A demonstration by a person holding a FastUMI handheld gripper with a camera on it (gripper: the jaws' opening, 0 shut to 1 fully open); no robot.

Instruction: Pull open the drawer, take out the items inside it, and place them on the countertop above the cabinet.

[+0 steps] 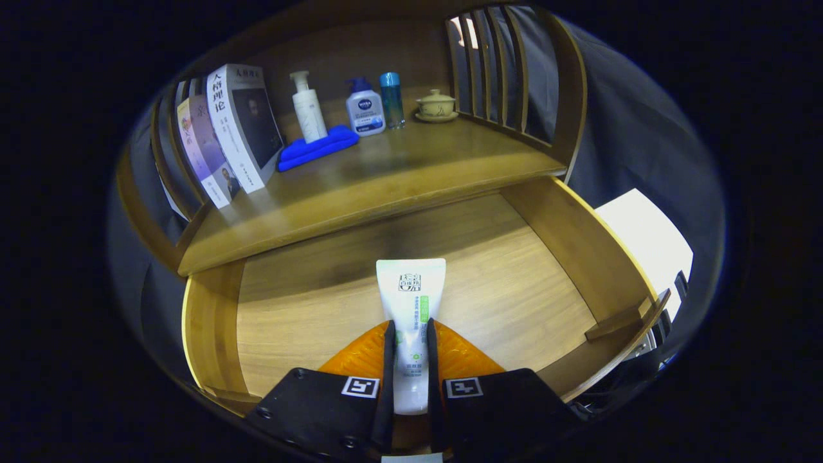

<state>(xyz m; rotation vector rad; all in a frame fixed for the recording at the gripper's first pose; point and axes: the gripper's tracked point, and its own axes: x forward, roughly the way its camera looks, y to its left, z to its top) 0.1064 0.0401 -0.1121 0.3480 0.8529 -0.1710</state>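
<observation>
The wooden drawer (212, 321) stands pulled open below the countertop (398, 173). A white tube (411, 289) with green print points away from me over the drawer's floor. My gripper (411, 334) is shut on the tube, both fingers pressing its sides near the lower half. The tube's flat crimped end reaches ahead of the fingertips toward the countertop's front edge. I cannot tell whether the tube rests on the drawer floor or hangs just above it.
On the countertop stand books (231, 135) at the left, a white pump bottle (307, 106) on a blue cloth (318, 146), a blue-capped bottle (365, 108), a slim blue bottle (391, 99) and a lidded cup (436, 105). Slatted rails (495, 71) bound both ends.
</observation>
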